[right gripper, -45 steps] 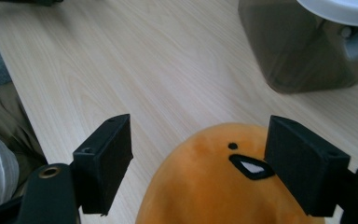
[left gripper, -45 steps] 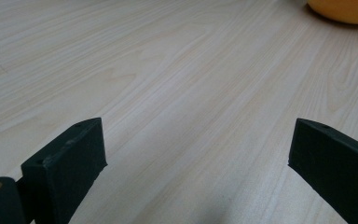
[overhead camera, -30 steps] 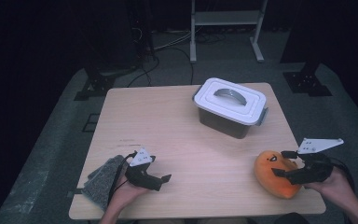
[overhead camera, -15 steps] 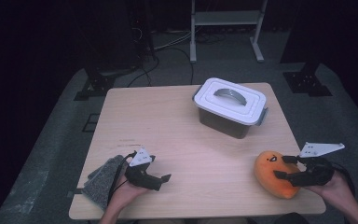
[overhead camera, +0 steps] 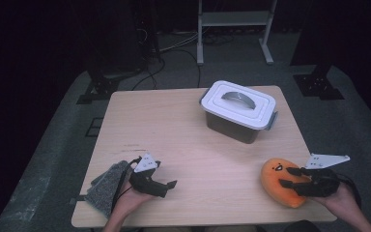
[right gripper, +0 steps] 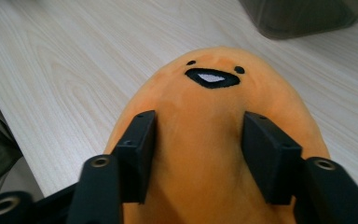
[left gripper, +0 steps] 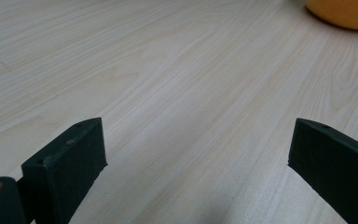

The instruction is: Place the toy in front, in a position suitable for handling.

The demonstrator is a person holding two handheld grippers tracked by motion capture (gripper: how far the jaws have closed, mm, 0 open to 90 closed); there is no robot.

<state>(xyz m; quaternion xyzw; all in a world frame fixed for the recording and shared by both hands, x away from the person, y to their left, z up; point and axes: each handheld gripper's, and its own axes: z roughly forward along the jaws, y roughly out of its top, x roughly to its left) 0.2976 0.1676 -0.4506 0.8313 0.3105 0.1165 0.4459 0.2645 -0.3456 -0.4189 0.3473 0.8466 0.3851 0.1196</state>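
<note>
An orange plush toy (overhead camera: 276,180) with a small stitched face lies near the table's front right corner. My right gripper (overhead camera: 286,177) is down on it, and in the right gripper view the two black jaws press into the sides of the plush (right gripper: 214,93), shut on it (right gripper: 198,135). My left gripper (overhead camera: 167,187) rests low over the table at the front left, open, with bare wood between its jaws (left gripper: 196,144). The left gripper view shows the edge of the plush (left gripper: 345,11) far off.
A grey container with a white handled lid (overhead camera: 239,108) stands at the back right of the wooden table (overhead camera: 174,125); its dark wall (right gripper: 303,16) is beyond the plush. A grey cloth (overhead camera: 107,186) lies under the left forearm at the front left edge.
My right gripper has dropped lower onto the orange plush and its jaws have closed on it. The left gripper has stayed still.
</note>
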